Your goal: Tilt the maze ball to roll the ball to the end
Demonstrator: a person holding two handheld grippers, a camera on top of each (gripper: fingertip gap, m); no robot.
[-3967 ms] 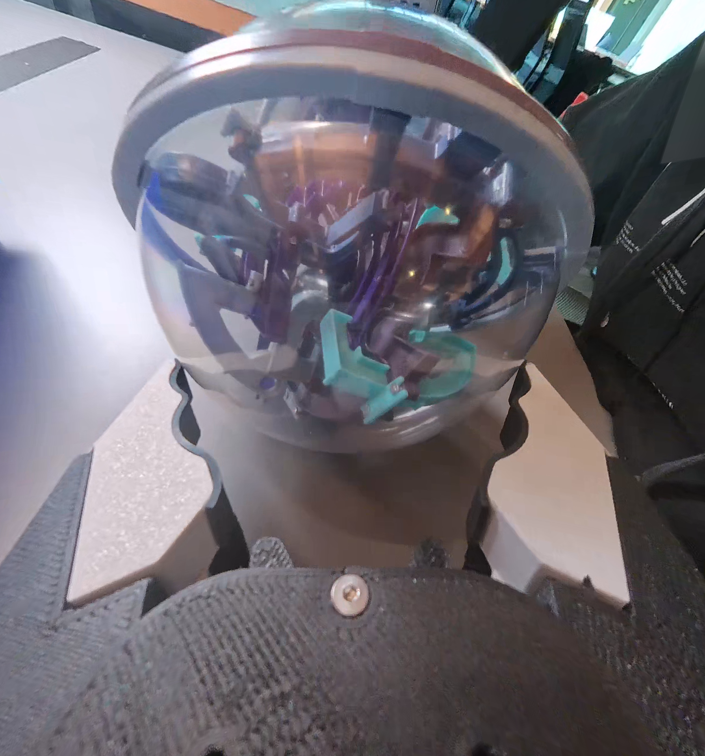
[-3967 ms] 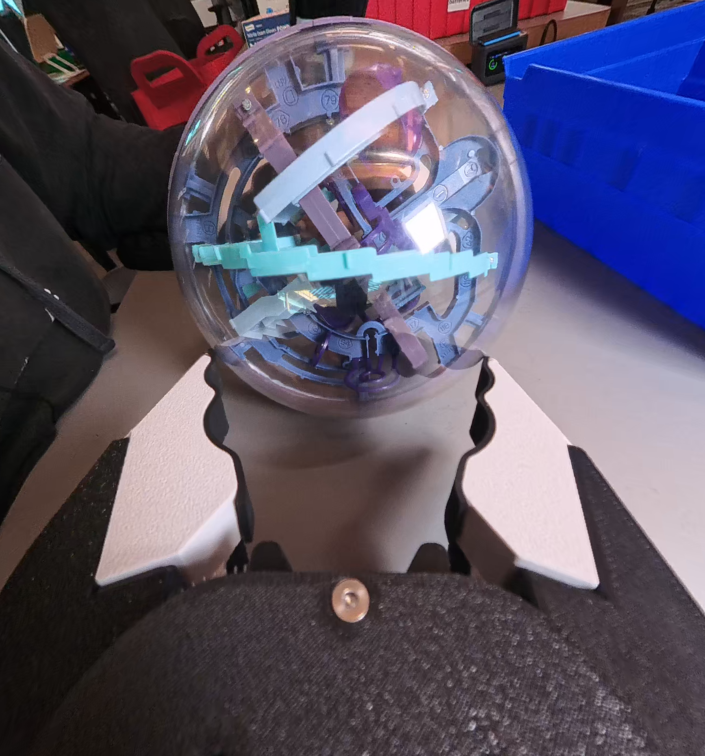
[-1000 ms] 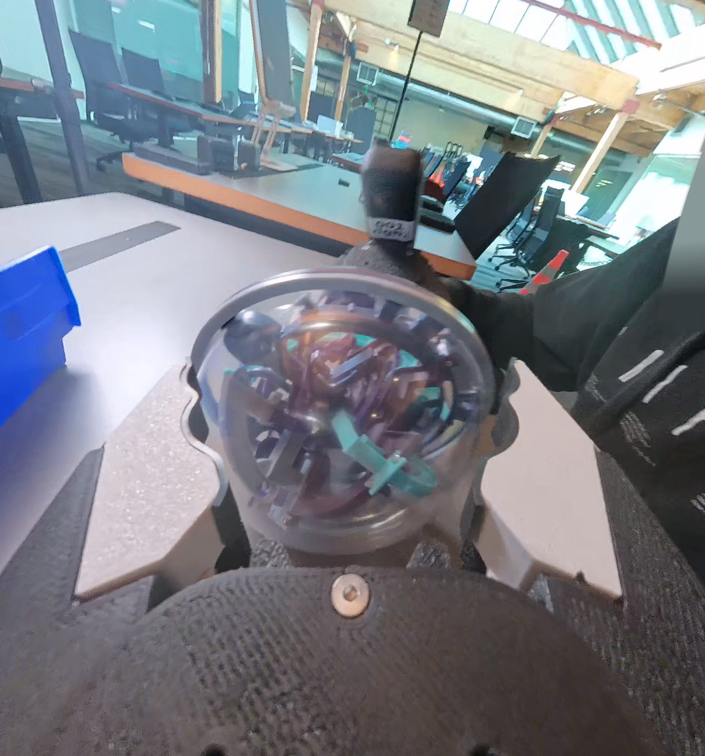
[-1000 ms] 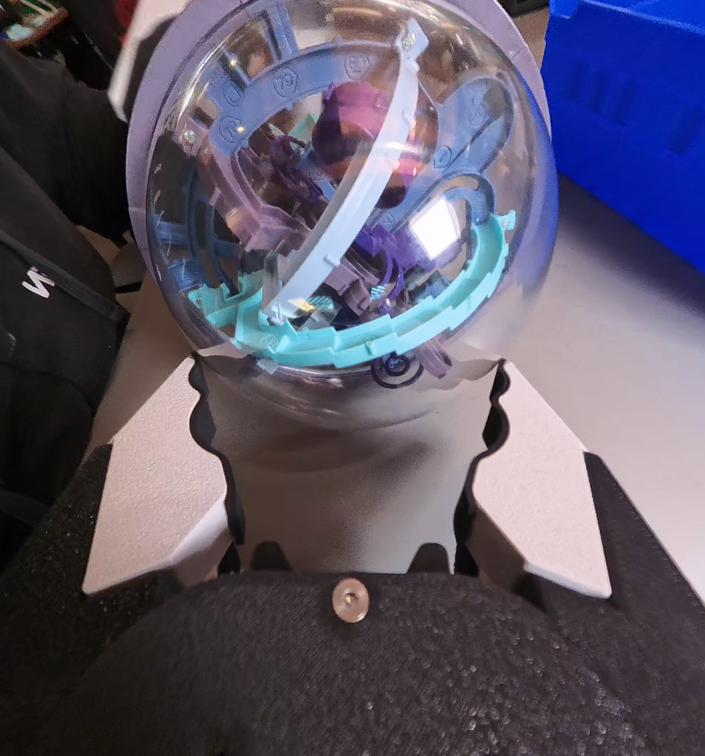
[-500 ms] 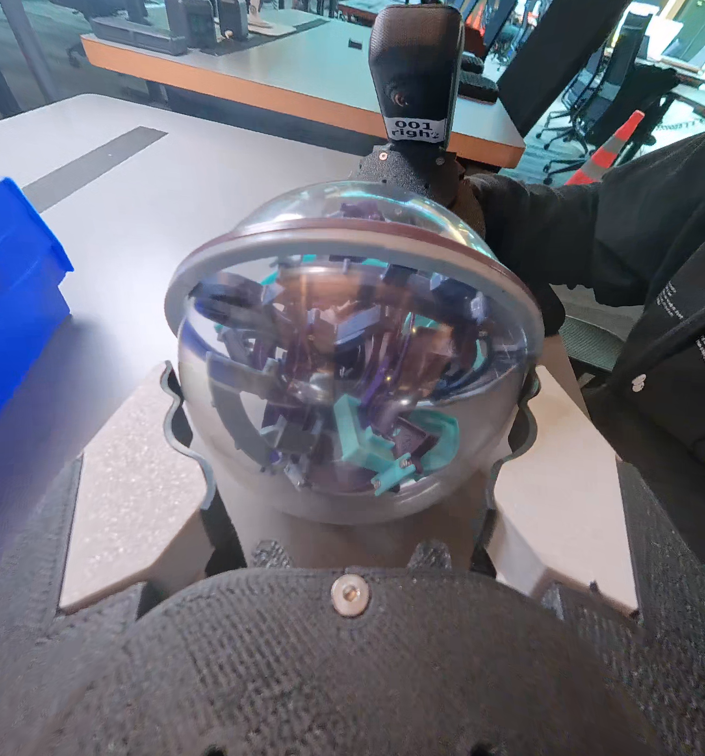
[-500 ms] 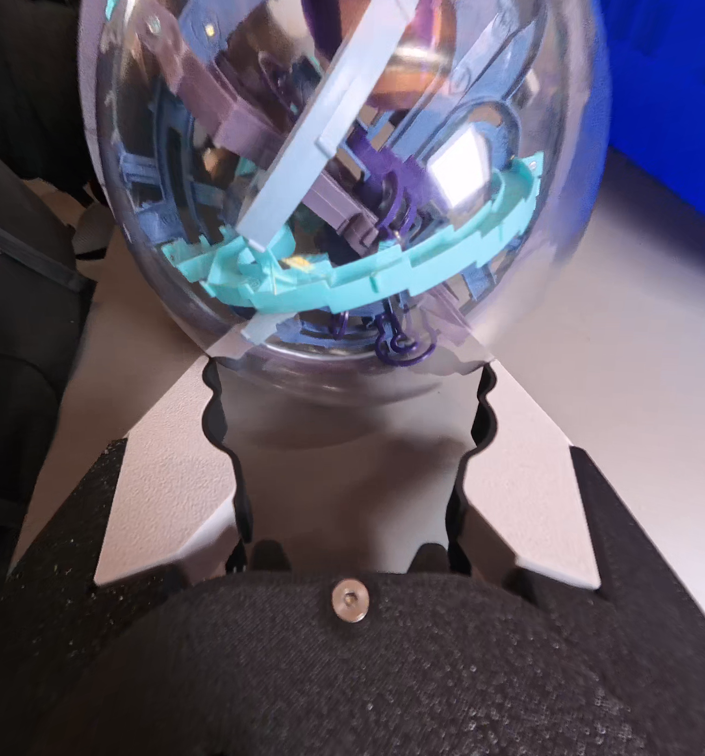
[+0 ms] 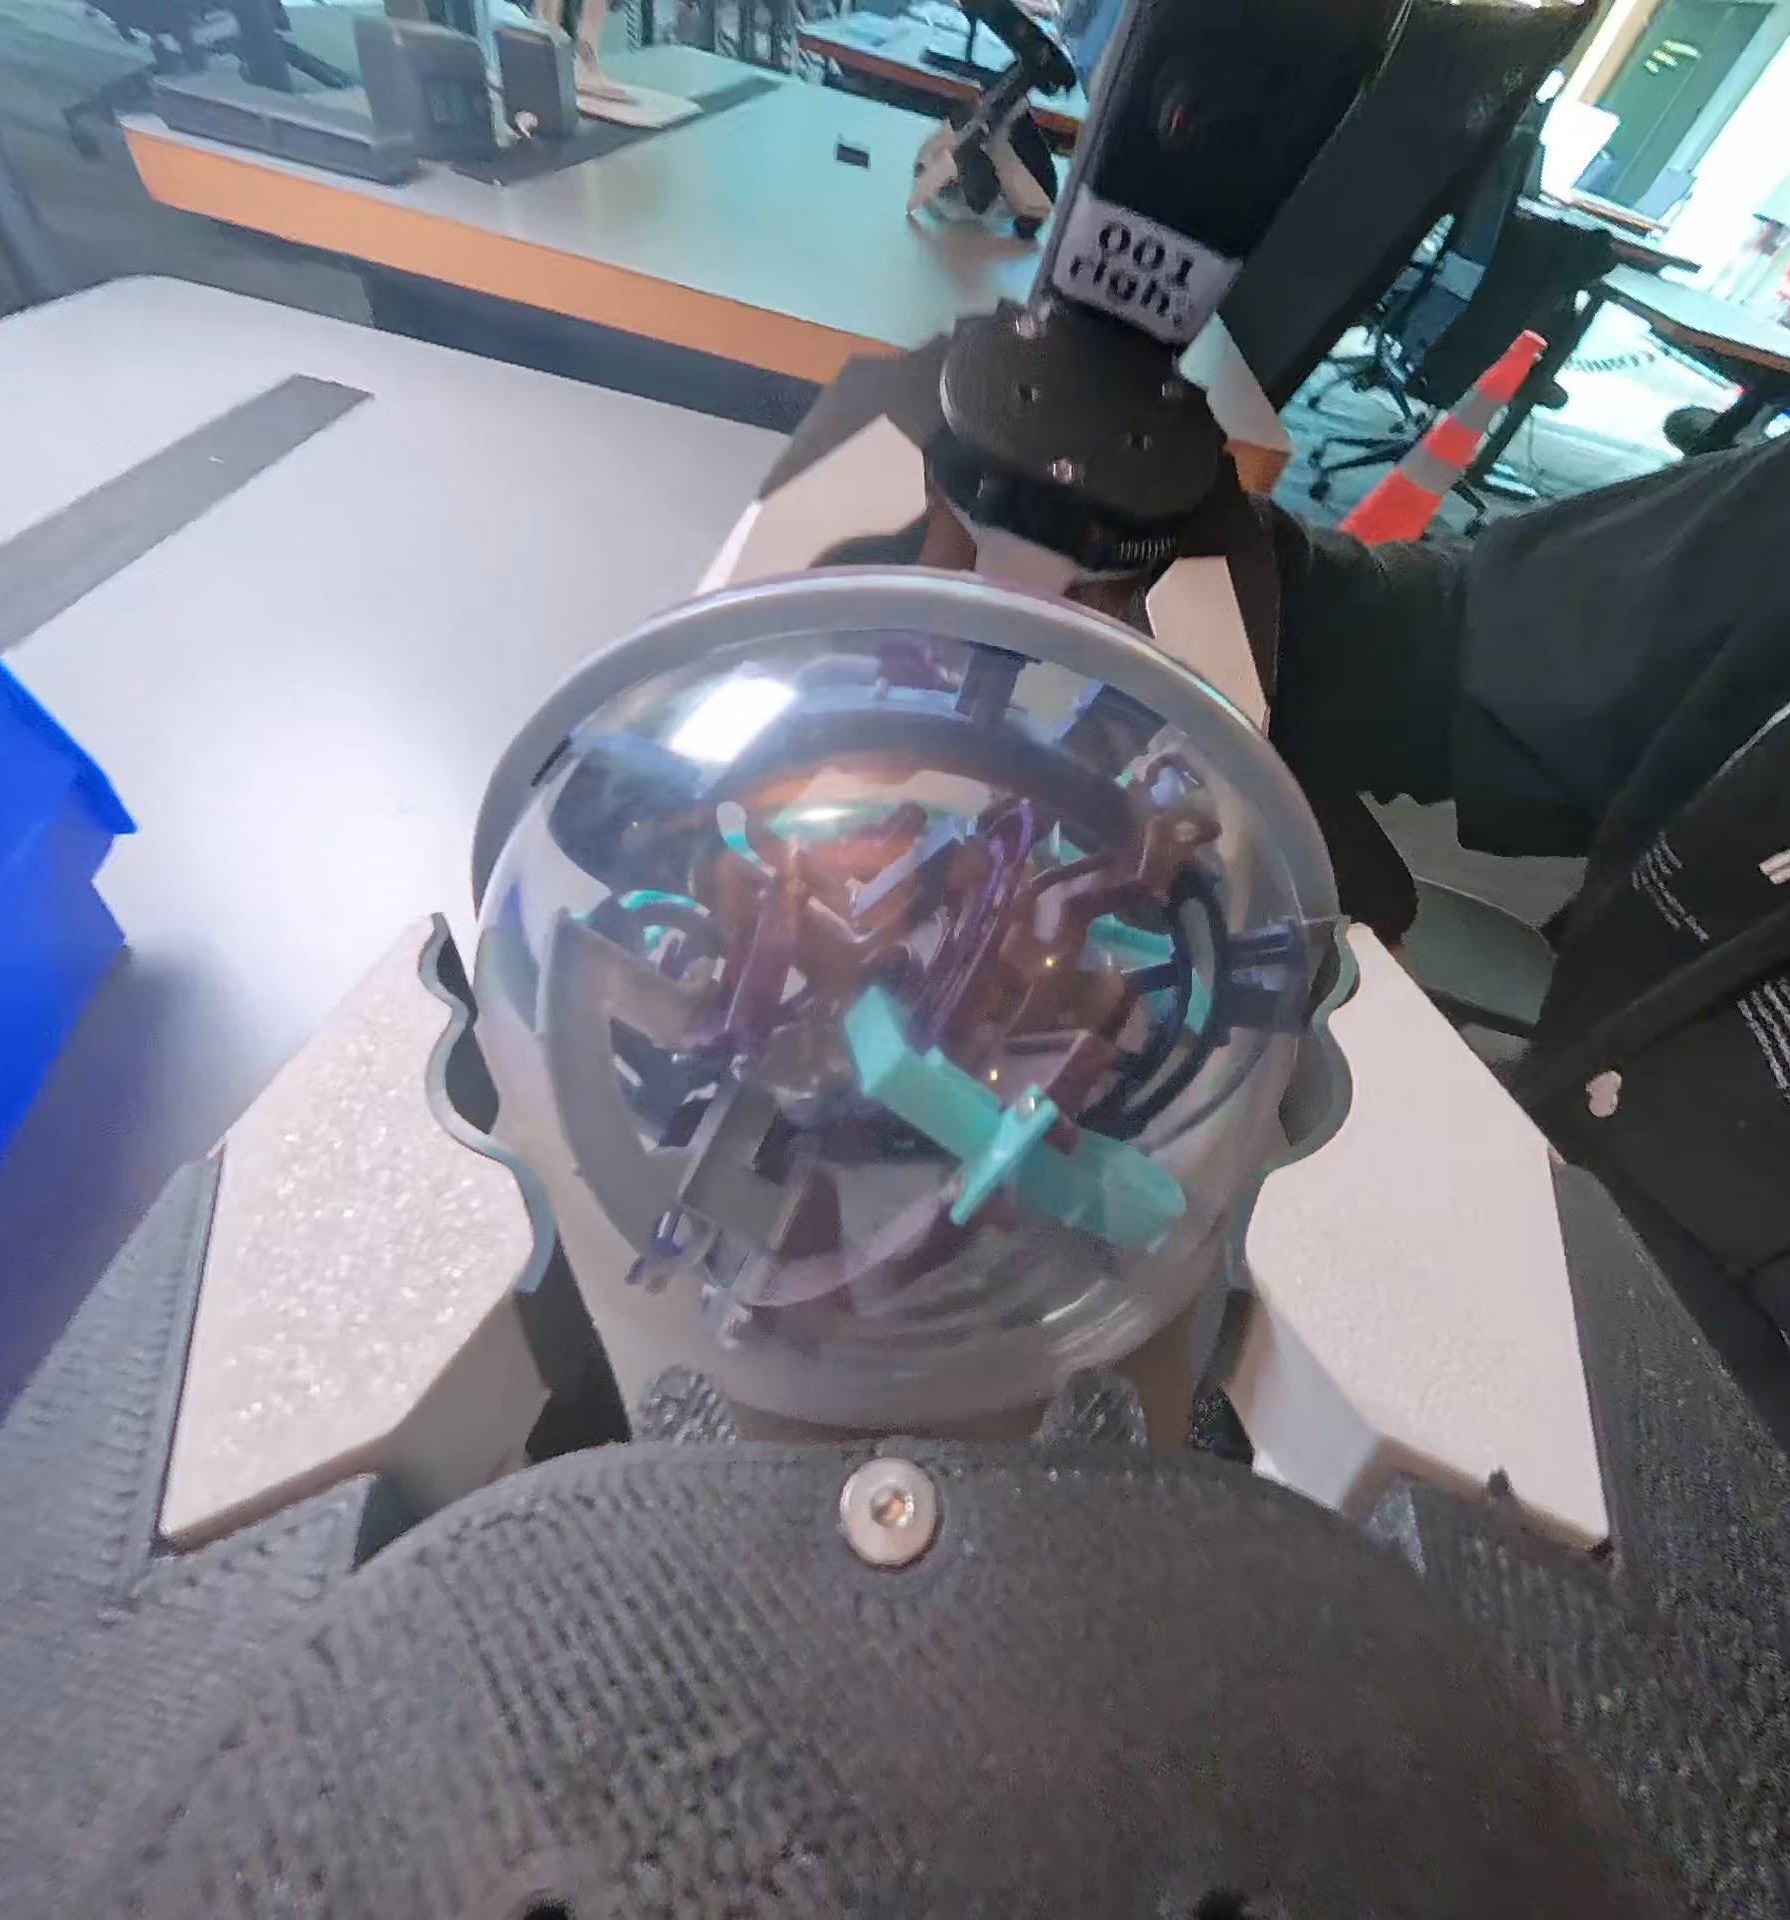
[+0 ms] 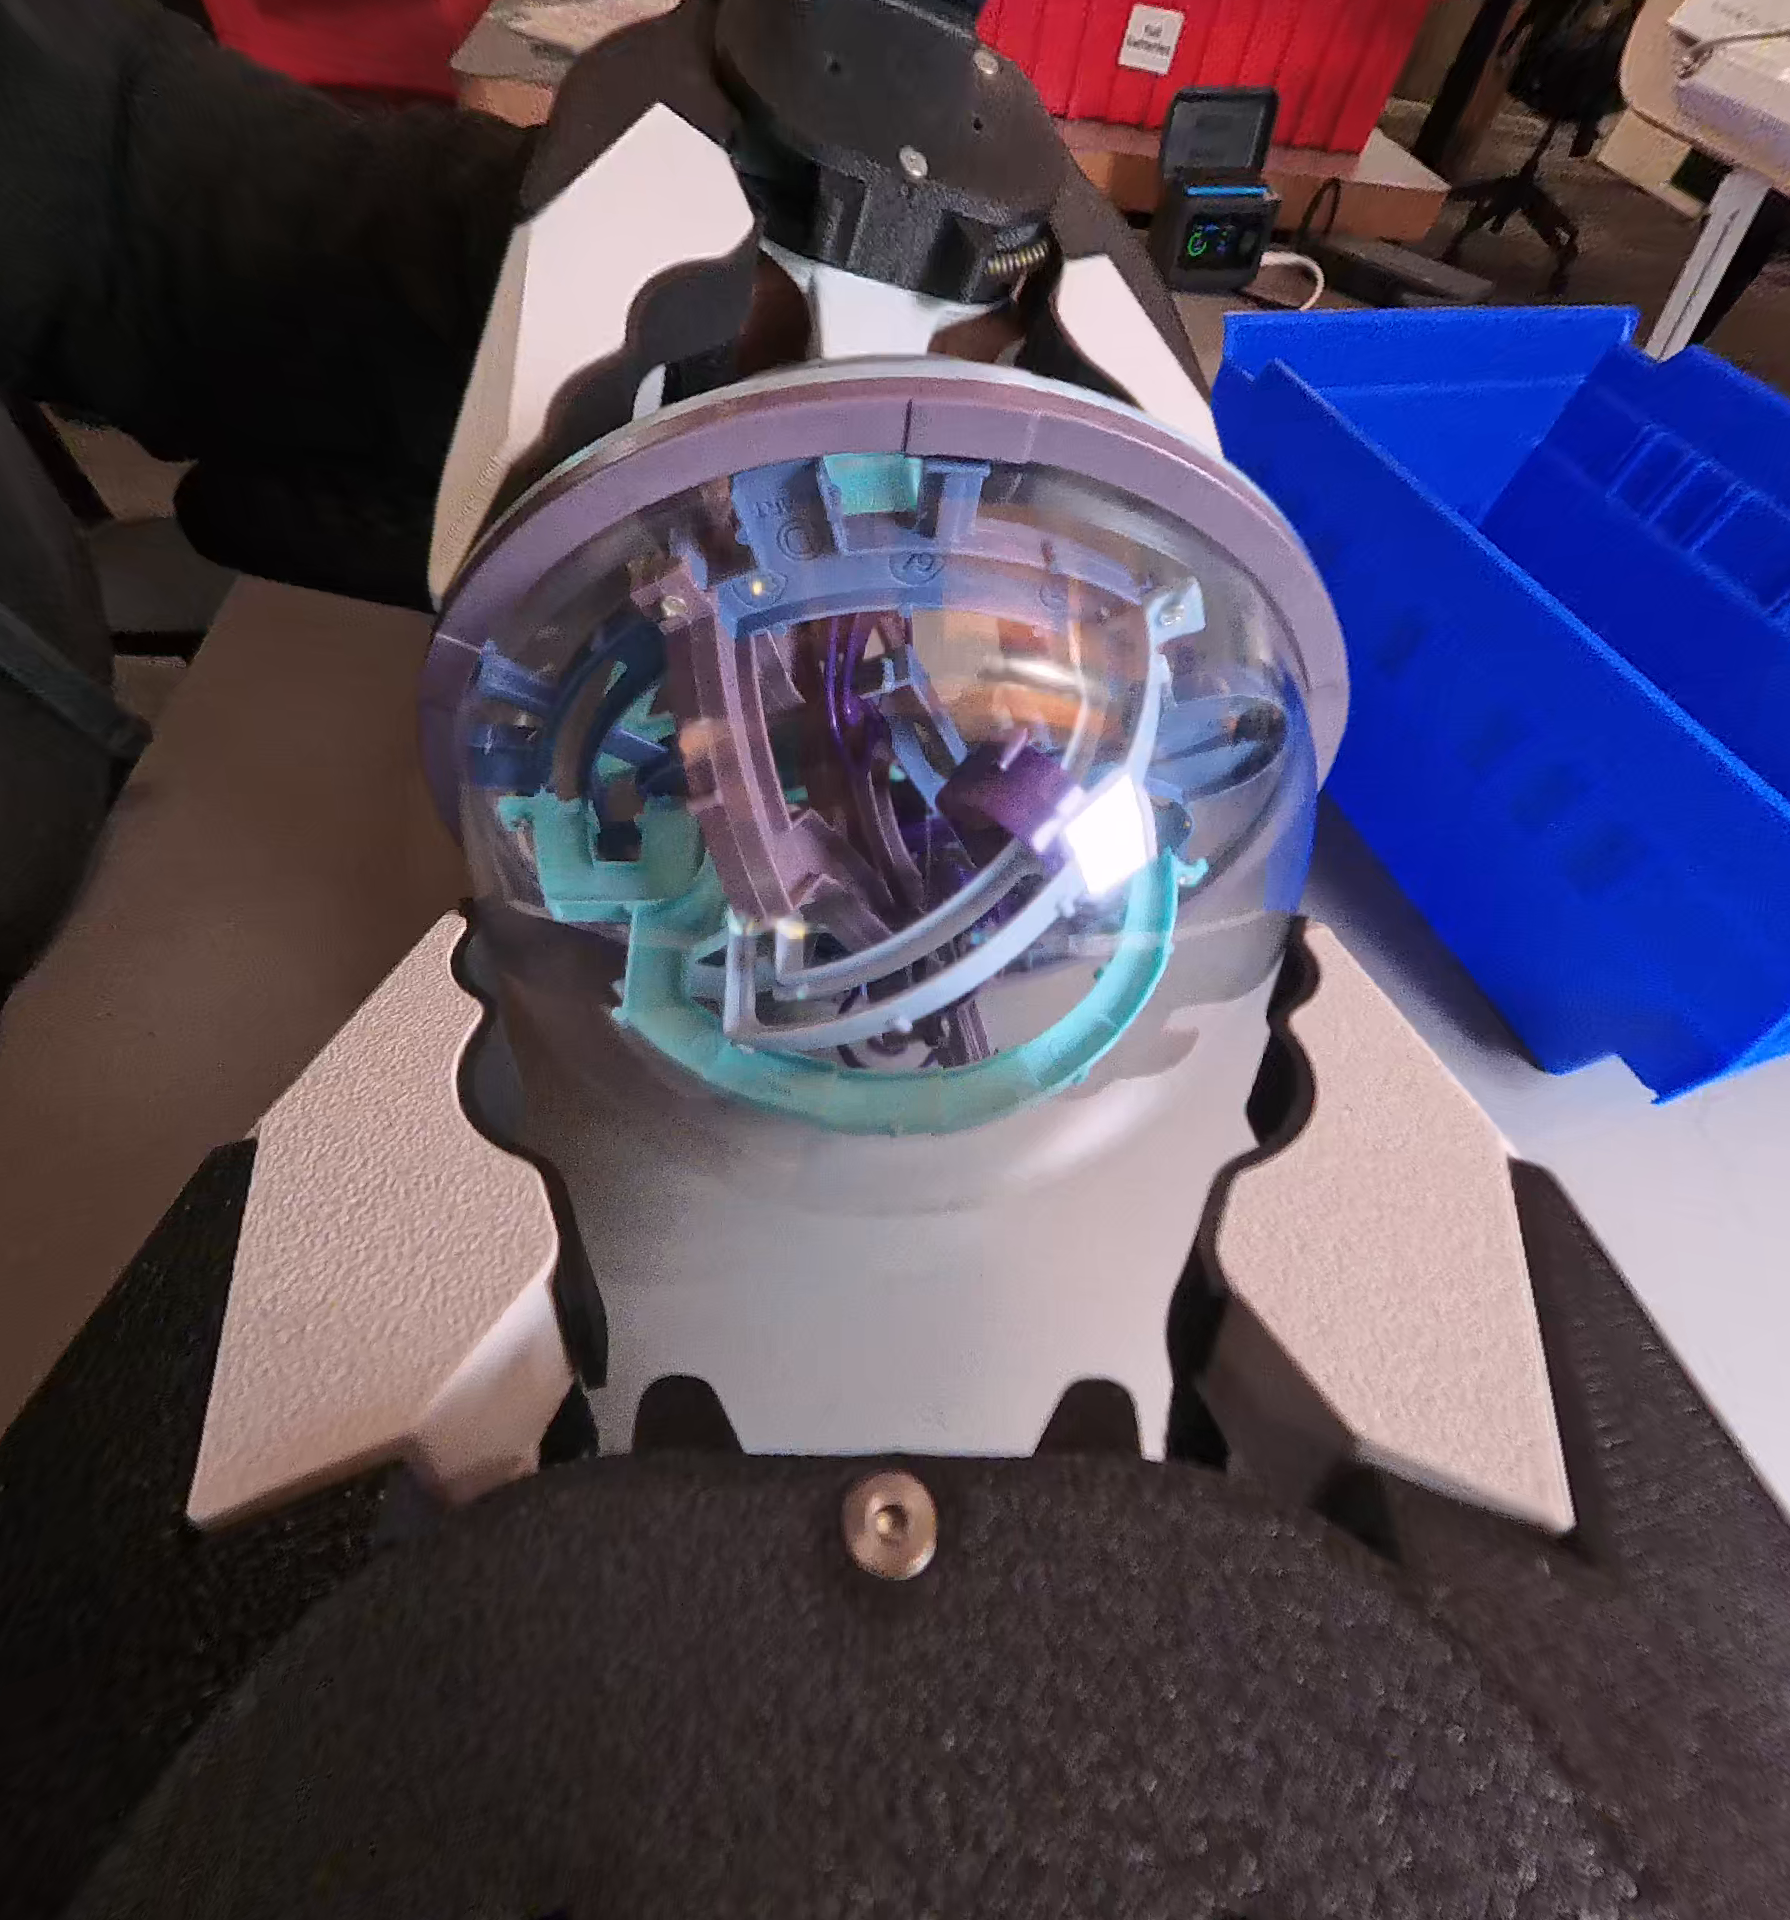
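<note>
The maze ball (image 7: 901, 987) is a clear sphere with a grey ring around it and teal, purple and blue tracks inside. It is held off the table between both grippers, which face each other. My left gripper (image 7: 886, 977) is shut on it, with its white fingers (image 7: 351, 1195) pressed against both sides. My right gripper (image 8: 880, 935) grips the ball's (image 8: 870, 779) other half, fingers (image 8: 371, 1195) against its sides. Each gripper's body shows behind the ball in the other view: the right one (image 7: 1078, 447) and the left one (image 8: 870, 177). I cannot make out the small ball inside.
A blue bin (image 8: 1597, 727) stands on the grey table (image 8: 195, 935) to the right of the ball, and at the left edge in the left wrist view (image 7: 8, 883). A person's black sleeve (image 7: 1597, 675) is close by. An orange cone (image 7: 1442, 447) stands far behind.
The ball has been turned: its grey ring now arcs over the top in both views. It sits deeper between both pairs of fingers, and the left gripper's body now shows in the right view.
</note>
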